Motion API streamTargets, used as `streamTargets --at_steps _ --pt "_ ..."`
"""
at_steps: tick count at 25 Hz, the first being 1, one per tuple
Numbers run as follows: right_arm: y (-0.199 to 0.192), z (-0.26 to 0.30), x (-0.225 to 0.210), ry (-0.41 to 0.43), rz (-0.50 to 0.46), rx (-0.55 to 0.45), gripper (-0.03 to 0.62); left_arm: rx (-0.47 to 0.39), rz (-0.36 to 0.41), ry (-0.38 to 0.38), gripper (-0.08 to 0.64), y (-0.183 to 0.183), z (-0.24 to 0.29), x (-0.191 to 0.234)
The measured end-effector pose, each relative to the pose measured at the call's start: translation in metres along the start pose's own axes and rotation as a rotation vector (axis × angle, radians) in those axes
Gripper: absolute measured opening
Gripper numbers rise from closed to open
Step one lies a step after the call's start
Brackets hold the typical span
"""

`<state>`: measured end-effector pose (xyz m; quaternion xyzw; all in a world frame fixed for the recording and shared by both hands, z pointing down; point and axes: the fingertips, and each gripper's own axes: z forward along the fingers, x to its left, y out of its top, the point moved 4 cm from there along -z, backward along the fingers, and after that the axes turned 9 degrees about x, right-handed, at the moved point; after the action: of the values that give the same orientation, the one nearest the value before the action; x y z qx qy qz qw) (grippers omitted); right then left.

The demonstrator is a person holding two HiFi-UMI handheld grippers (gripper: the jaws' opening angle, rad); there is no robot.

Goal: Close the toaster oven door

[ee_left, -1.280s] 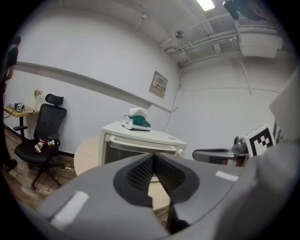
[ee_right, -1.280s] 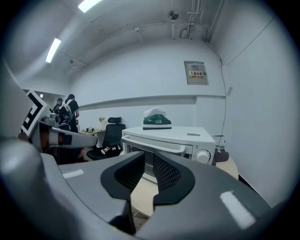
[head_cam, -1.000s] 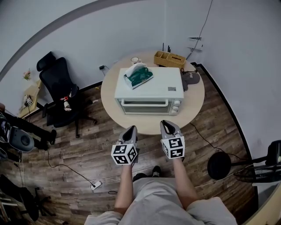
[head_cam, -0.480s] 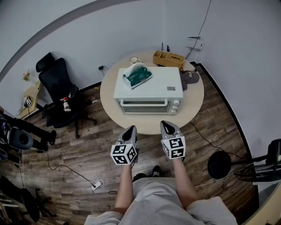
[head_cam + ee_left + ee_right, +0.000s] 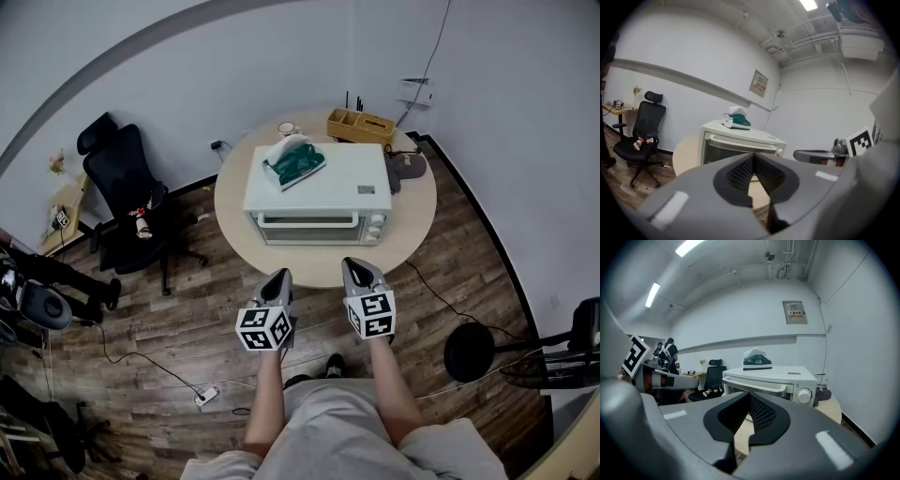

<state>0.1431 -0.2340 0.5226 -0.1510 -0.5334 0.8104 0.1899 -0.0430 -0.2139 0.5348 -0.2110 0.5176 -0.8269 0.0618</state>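
1. The toaster oven [image 5: 319,192] stands mid-table on the round table [image 5: 323,269], in the upper centre of the head view. Its long axis runs left to right across the frame.
2. Its door [image 5: 309,227] faces the lower edge of the frame, toward the person. The door stands upright with the handle bar along its top, and it looks shut or very nearly so.
3. The left gripper [image 5: 277,278] and right gripper [image 5: 359,267] sit side by side at lower centre. Both stop short of the table's near rim, well apart from the door, and point up-frame at it.
4. Each gripper's jaws are pressed together with nothing between them. That probably gives a blunt nose for pushing rather than grasping.
5. A green tissue pack [image 5: 294,161] lies on the oven's roof, clear of the door.
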Motion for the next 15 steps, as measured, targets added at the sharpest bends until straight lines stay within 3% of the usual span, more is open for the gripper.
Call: streamTargets --at_steps 15 --pt "0.0003 0.0025 0.0002 0.006 0.002 -0.002 0.0 -0.002 0.013 0.011 0.058 -0.0005 0.0004 0.0039"
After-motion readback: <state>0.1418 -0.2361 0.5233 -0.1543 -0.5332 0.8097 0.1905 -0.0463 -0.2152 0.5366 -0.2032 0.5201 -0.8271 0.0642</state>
